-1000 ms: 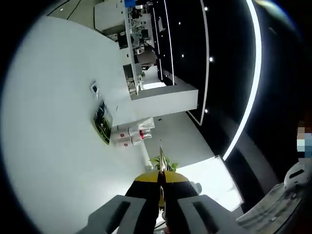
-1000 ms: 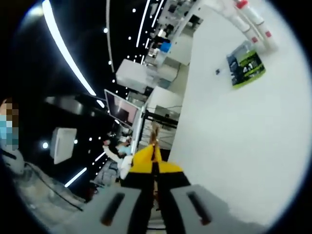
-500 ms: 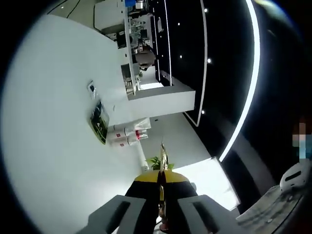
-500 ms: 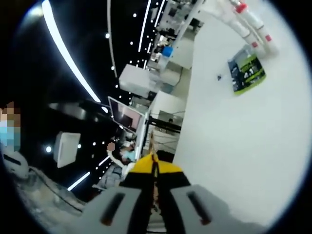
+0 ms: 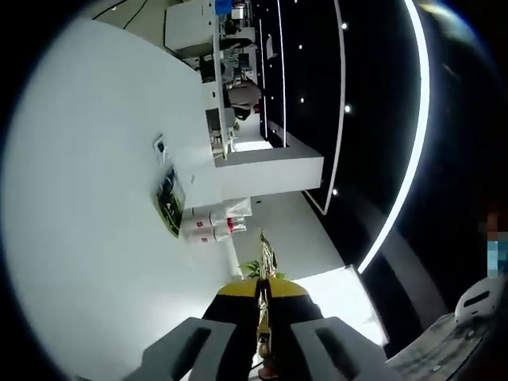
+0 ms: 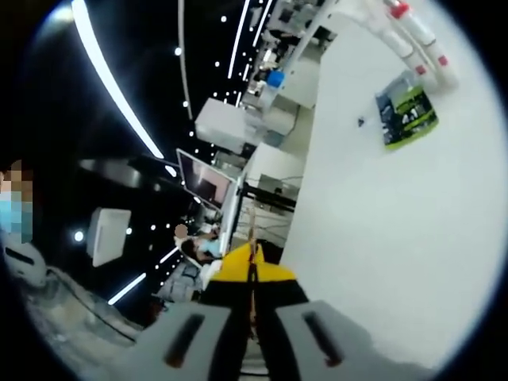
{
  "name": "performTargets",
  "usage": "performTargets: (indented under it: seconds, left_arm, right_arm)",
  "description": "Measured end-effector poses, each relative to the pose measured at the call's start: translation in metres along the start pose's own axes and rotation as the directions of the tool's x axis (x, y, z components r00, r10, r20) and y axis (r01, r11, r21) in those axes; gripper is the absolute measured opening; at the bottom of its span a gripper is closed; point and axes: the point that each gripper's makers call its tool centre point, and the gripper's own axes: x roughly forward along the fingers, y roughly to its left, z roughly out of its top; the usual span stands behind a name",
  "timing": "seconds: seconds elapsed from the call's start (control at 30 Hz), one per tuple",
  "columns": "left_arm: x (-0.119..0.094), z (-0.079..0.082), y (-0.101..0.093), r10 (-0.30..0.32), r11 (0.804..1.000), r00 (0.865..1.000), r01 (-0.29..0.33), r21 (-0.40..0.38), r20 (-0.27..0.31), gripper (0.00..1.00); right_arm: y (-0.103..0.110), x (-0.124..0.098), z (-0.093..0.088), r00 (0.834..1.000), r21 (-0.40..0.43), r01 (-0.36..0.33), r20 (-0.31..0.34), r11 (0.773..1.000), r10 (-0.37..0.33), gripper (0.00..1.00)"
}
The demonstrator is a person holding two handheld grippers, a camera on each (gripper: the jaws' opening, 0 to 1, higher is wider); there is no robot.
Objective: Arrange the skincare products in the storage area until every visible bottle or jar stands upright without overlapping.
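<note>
Both views are rolled sideways over a white table (image 5: 87, 238). A green and black packet (image 5: 169, 204) lies flat on it. Just beyond it, at the table's edge, white tubes with red caps (image 5: 213, 226) lie on their sides, close together. My left gripper (image 5: 263, 290) is shut with nothing in it, its yellow-tipped jaws pressed together well short of the products. In the right gripper view the same packet (image 6: 406, 111) and white tubes (image 6: 417, 36) sit at the top right. My right gripper (image 6: 252, 270) is also shut and holds nothing, far from them.
A small dark item (image 5: 159, 146) lies on the table near the packet. A white counter (image 5: 270, 171) and a potted plant (image 5: 262, 266) stand beyond the table. A monitor (image 6: 208, 184) and a seated person (image 6: 190, 246) are off the table's side.
Both views have shifted a little with my hands. The products on the table have not moved, and both grippers stay shut.
</note>
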Motion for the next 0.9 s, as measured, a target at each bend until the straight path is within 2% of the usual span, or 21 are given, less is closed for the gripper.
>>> performTargets:
  seconds: [0.13,0.4,0.53,0.73,0.77,0.9]
  left_arm:
    - [-0.007,0.009,0.008,0.033,0.999,0.999,-0.033,-0.009,0.038,0.1]
    - [-0.022,0.015,0.018,0.081,0.997,0.995,-0.081,-0.004,0.061,0.1]
    - [-0.031,0.015,0.024,0.118,0.993,0.992,-0.119,0.012,0.052,0.1]
    - [-0.036,-0.004,0.026,0.166,0.985,0.986,-0.164,0.058,-0.027,0.11]
    - [-0.037,-0.01,0.024,0.168,0.984,0.984,-0.163,0.077,-0.059,0.11]
    - [-0.04,-0.019,0.023,0.198,0.971,0.973,-0.179,0.158,-0.118,0.15]
  right_arm:
    - [-0.001,0.002,0.007,1.0,0.03,-0.012,0.026,0.999,0.011,0.0]
    - [-0.014,0.01,0.028,0.998,0.067,0.003,0.069,0.998,-0.008,0.0]
    - [-0.033,0.021,0.047,0.994,0.085,0.042,0.097,0.995,-0.05,0.0]
    - [-0.074,0.046,0.081,0.984,0.09,0.134,0.106,0.987,-0.143,0.0]
    - [-0.083,0.052,0.09,0.981,0.084,0.152,0.108,0.985,-0.16,0.0]
    - [-0.104,0.069,0.114,0.967,0.095,0.201,0.142,0.975,-0.213,0.0]
